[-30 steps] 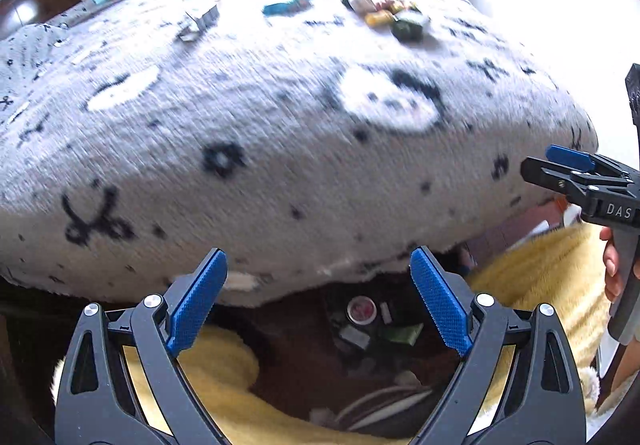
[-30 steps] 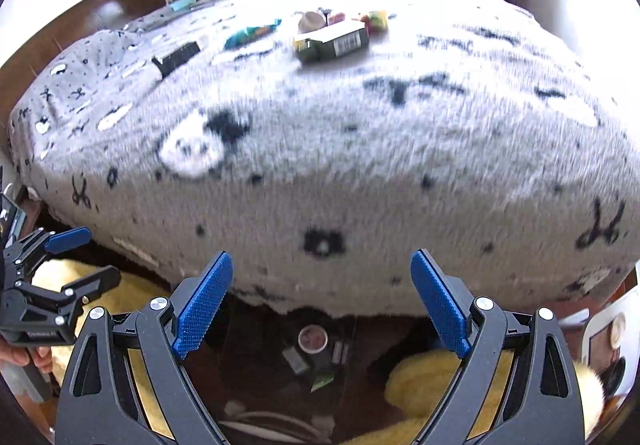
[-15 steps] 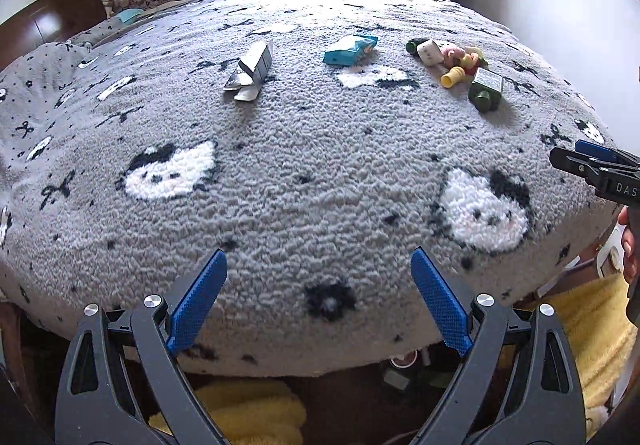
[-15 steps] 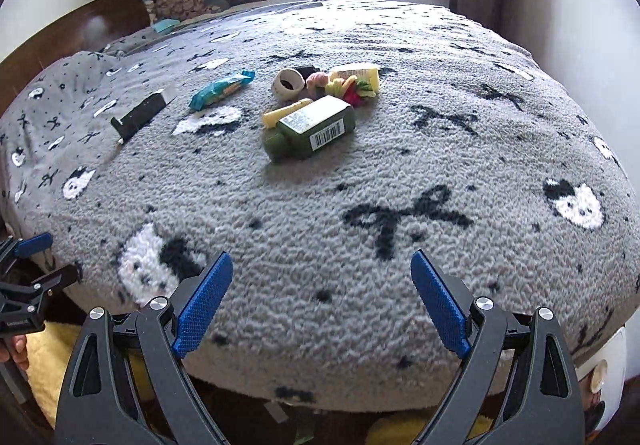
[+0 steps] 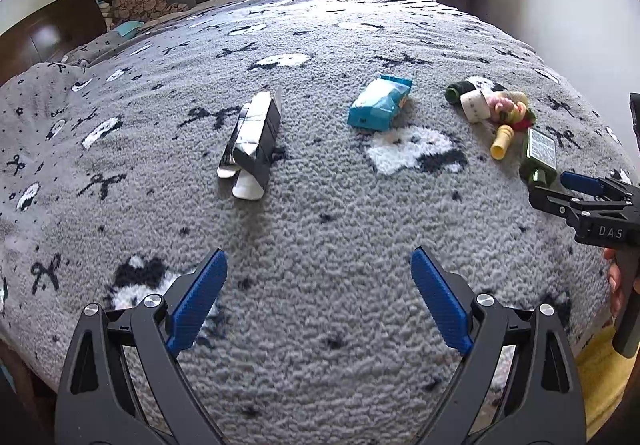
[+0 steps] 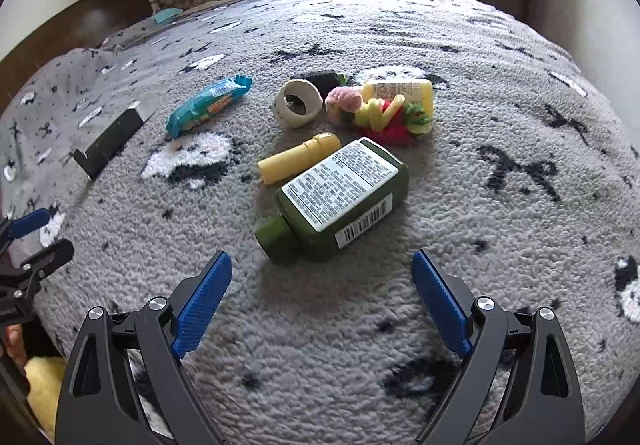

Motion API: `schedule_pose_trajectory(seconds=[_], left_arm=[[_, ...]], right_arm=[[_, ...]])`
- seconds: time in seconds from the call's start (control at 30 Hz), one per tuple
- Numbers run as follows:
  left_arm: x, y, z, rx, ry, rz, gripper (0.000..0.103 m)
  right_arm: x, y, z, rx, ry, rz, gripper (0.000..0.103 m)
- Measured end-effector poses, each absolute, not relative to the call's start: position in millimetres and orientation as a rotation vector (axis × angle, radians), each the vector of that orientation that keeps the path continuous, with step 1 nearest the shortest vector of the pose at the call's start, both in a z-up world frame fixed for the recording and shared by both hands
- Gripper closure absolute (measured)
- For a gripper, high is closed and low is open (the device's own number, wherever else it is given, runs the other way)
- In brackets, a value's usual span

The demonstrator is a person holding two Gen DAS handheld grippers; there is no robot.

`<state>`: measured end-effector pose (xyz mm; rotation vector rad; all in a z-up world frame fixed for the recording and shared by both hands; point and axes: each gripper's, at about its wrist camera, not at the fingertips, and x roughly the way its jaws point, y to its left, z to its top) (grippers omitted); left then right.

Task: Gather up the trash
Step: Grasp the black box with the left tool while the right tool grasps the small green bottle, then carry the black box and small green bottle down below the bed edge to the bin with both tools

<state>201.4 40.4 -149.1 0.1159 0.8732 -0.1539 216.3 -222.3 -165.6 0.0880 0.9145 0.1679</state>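
Right claw [image 6: 322,295] and left claw [image 5: 318,293] were held apart, empty; green bottle [image 6: 340,201] lay on the bed [image 6: 500,245] just ahead, best gripped across its flat body.

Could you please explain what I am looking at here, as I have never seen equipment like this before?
No robot is here: a person holds a two-finger clamp tool in each hand, each with a fisheye camera looking along its blue-padded fingers. One picture comes from the left tool, the other from the right tool. Both are open and hold nothing. Below them is a bed with a grey fleece blanket. On it lie a dark green plastic bottle, a yellow tube, a blue snack wrapper, a white tape roll and a flattened black and white carton.
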Motion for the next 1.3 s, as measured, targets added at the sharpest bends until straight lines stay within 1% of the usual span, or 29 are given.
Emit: schedule_pose_trajectory(seconds=[0.2,0.27,0.33,0.37,0.47,0.53,0.6,0.63,0.77,0.97,1.3], left_arm=[[248,49,-143,0.129,0.857,-0.108,0.015],[267,56,-144,0.13,0.859,-0.083,0.015],[285,62,-147,0.131,0.867,-0.062,0.015],[291,65,-149,0.13,0.874,-0.053,0.015],[311,71,-161,0.111,0.913,-0.064,0.016],[321,74,-170,0.103,0.939,-0.076,0.024],[326,77,-177,0.081,0.956,-0.1,0.033],[326,77,-178,0.076,0.953,-0.105,0.035],[323,71,-175,0.079,0.942,-0.142,0.059],[301,65,-169,0.078,0.93,-0.165,0.06],[219,30,-157,0.061,0.893,-0.263,0.06]], right_arm=[[237,-214,-168,0.101,0.93,0.182,0.012],[246,-210,-169,0.1,0.933,0.17,0.014],[253,-209,-170,0.097,0.931,0.156,0.024],[256,-208,-170,0.093,0.931,0.148,0.026],[261,-208,-171,0.065,0.927,0.125,0.041],[263,-210,-171,0.049,0.925,0.108,0.054],[263,-212,-171,0.038,0.924,0.112,0.055],[263,-213,-171,0.035,0.919,0.113,0.056],[259,-216,-172,0.021,0.909,0.111,0.058],[242,-219,-169,0.01,0.903,0.108,0.06],[186,-233,-160,0.001,0.903,0.09,0.06]])
